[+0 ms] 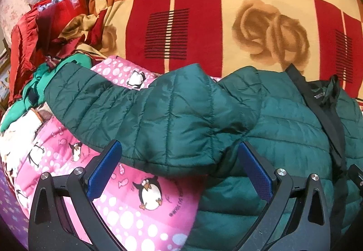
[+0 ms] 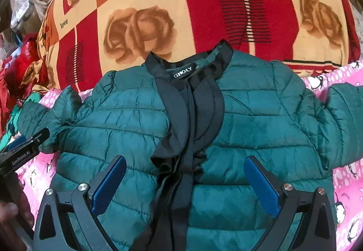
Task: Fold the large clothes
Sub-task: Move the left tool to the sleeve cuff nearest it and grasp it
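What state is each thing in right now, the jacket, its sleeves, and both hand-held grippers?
Green quilted jacket: spread flat, front up, not yet folded.
Jacket's left-side sleeve: stretched outward over the pink penguin blanket.
Collar: open, label showing.
Left hand-held gripper: open, holding nothing.
Right hand-held gripper: open, above the jacket front.

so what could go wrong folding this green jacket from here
The left sleeve lies bunched over the pink penguin blanket; the open left gripper might pinch blanket along with sleeve. The loose black front trim is ruffled under the open right gripper and could crease into the fold. The puffy jacket may spring back open.
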A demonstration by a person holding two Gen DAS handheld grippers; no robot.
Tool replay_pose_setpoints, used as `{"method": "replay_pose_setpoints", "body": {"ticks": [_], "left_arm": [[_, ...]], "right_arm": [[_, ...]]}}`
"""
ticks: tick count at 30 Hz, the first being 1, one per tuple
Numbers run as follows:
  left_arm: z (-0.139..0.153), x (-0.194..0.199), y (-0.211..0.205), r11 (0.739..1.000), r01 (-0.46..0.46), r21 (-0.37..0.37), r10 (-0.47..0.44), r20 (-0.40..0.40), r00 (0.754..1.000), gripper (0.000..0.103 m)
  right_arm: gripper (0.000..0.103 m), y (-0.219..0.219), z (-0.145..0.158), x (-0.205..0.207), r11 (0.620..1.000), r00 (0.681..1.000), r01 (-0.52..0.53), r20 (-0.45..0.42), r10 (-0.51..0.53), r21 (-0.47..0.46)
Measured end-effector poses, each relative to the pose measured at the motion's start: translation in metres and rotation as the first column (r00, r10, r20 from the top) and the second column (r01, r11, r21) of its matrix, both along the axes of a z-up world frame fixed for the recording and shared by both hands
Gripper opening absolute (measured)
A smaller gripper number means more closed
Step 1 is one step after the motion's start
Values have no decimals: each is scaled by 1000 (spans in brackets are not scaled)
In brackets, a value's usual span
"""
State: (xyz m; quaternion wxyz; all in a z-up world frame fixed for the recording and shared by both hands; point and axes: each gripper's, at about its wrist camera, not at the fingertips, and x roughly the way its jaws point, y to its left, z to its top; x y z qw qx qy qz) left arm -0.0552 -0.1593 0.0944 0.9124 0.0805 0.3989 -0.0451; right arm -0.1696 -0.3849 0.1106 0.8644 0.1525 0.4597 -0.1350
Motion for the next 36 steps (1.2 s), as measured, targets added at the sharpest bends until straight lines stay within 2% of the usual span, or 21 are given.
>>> {"method": "replay_pose_setpoints", "body": {"ticks": [11,23,30,36], "left_arm": [[-13,26,27,999,-50,6,50,-2,999,102],[-17,47,73,992,-127,6,127,8,992,102],[-11,67,119,975,-223,-24,223,8,975,102],[-11,90,166,945,-324,-42,324,-6,946,102]], "right_arm": [[103,18,-14,24,999,999,-46,-18,46,-7],[103,26,-22,30,998,997,-65,-30,66,7],[103,32,-20,31,997,996,-81,-26,81,14],[103,37,-20,31,996,995,-93,-31,93,12]]}}
